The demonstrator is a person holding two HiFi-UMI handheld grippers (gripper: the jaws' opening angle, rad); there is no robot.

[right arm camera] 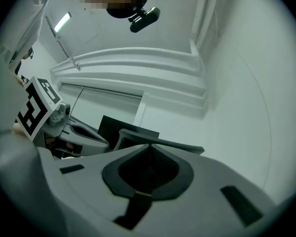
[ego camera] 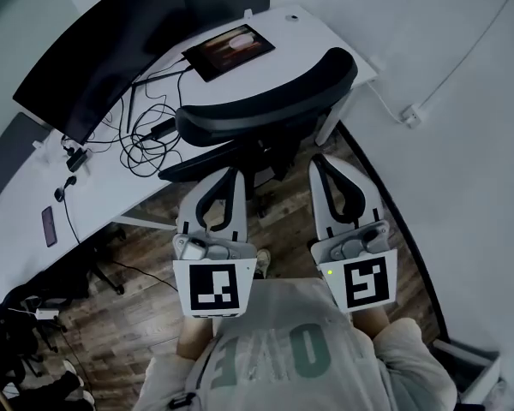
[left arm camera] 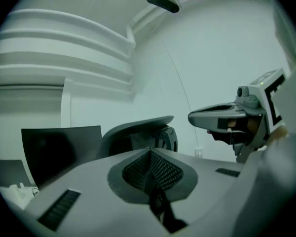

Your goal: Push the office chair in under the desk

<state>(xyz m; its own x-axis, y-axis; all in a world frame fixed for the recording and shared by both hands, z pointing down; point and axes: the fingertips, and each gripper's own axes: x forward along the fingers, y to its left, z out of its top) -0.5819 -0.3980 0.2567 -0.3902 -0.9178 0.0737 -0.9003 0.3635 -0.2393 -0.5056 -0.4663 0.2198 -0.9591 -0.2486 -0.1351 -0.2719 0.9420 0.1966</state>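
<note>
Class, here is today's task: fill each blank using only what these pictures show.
The left gripper and the right gripper both have jaws that are ____.
The cables lie on the desk in front of the wide dark ____.
The floor under the office chair is made of ____.
Missing: shut; monitor; wood.

1. The backrest of the office chair is hiding most of its own seat and base
2. The monitor is running off the head view's top edge
3. The tablet screen is showing something too small to tell
</note>
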